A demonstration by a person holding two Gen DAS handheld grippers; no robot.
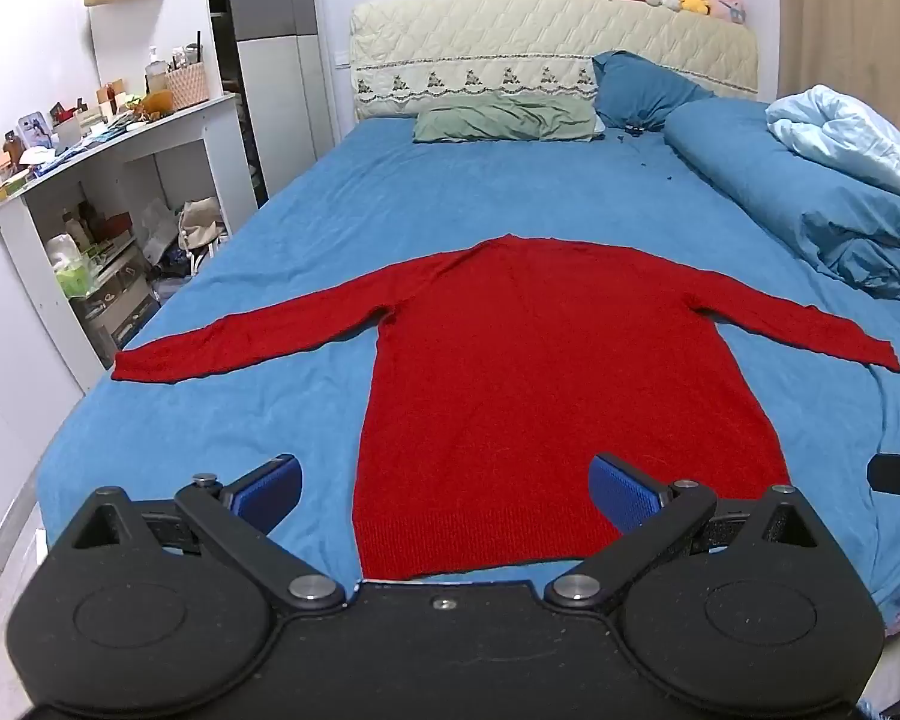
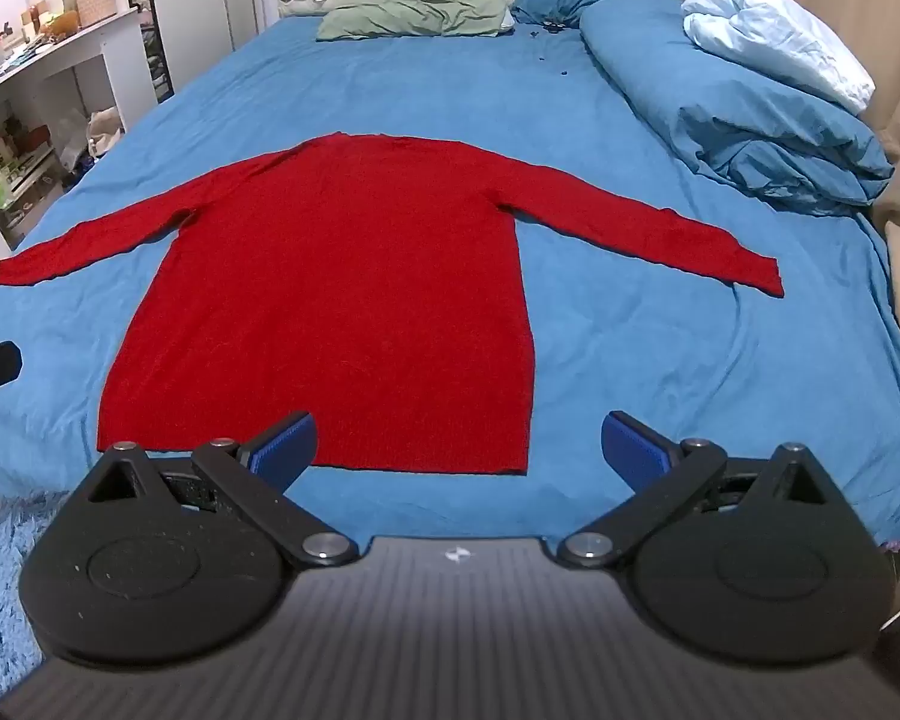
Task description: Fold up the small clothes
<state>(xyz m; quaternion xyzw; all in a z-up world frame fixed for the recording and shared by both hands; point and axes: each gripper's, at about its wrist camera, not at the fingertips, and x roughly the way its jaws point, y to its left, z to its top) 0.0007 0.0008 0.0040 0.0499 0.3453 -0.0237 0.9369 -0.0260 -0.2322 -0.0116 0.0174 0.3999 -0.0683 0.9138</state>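
Note:
A red long-sleeved sweater lies flat on the blue bed sheet, both sleeves spread out sideways, hem toward me. It also shows in the right wrist view. My left gripper is open and empty, held above the hem's left part. My right gripper is open and empty, held above the hem's right corner. Neither gripper touches the sweater.
A rolled blue duvet with a pale blue blanket lies along the bed's right side. A green pillow and a blue pillow are at the headboard. A cluttered white shelf stands left of the bed.

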